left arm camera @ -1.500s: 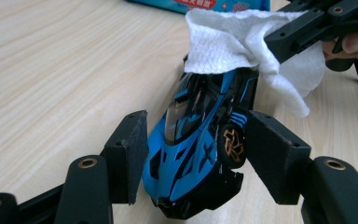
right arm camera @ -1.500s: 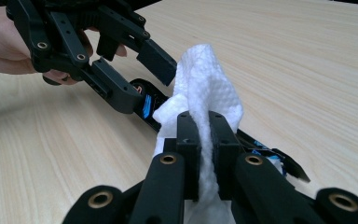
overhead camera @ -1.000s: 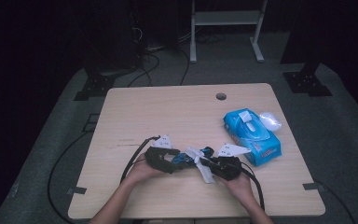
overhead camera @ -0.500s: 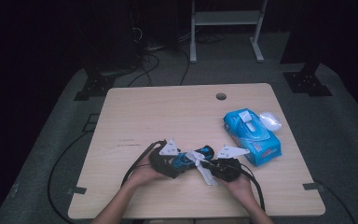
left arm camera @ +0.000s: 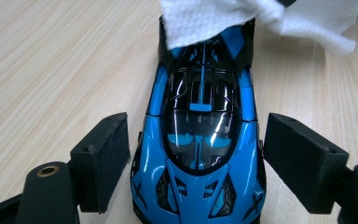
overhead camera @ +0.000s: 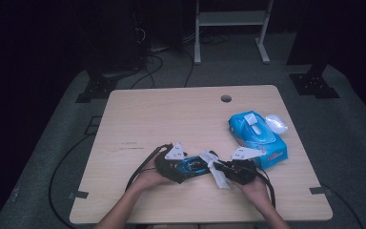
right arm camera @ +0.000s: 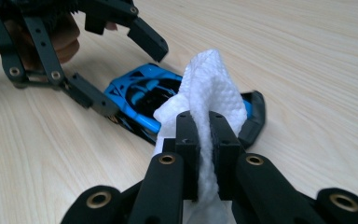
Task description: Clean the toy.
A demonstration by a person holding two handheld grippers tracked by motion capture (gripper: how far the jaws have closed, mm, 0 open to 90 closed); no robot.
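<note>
Right now my right claw (right arm camera: 204, 140) is pinching a white wipe (right arm camera: 209, 88) over the toy car (left arm camera: 200, 140) on the desk (overhead camera: 171, 114) — my left claw (left arm camera: 196, 163), just opening, is straddling it without gripping, so wiping might shove the car away.

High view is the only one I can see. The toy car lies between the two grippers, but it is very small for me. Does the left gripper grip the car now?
Observer: No. In the left gripper view the left gripper has just been opening; the car is between its pads, with gaps on both sides.
Operator: And the white thing at the right gripper?
Observer: A textured wipe, pinched between the jaws of the right gripper.
Operator: Does the wipe touch the car?
Observer: Yes, in the left gripper view it lies over the car's far end.
</note>
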